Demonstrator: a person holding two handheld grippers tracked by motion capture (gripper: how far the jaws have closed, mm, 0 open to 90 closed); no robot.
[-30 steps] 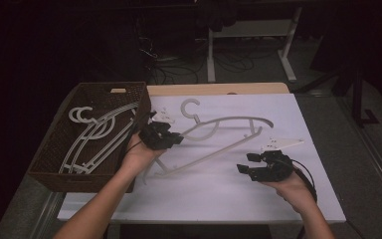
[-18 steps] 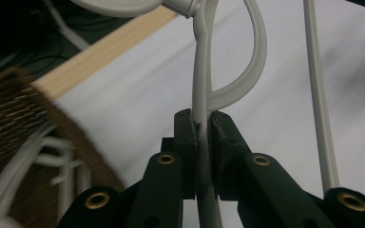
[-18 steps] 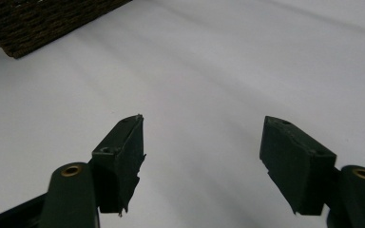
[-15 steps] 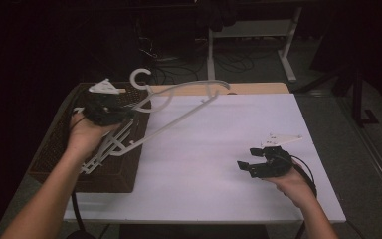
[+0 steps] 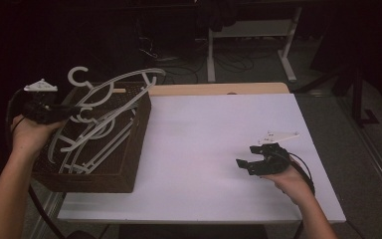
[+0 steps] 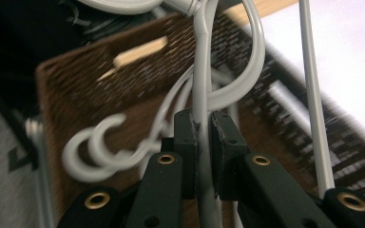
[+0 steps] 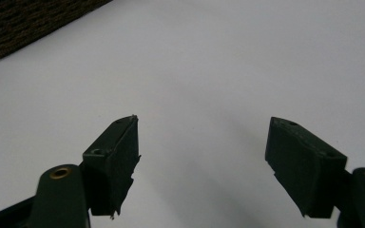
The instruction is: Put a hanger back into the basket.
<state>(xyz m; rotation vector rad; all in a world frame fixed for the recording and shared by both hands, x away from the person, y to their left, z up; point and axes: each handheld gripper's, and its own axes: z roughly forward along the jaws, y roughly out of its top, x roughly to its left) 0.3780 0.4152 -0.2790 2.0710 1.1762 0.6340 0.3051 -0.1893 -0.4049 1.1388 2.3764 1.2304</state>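
The left gripper (image 5: 69, 110) is clenched on a white hanger (image 5: 124, 82) above the basket (image 5: 129, 164) at the bench's left, its long axis running far-right; the right gripper (image 5: 246, 163), released, waits near-right

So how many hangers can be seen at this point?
At least 3: one hanger held over the basket by the left tongs, and at least two hangers lying tangled inside it; others may be hidden.
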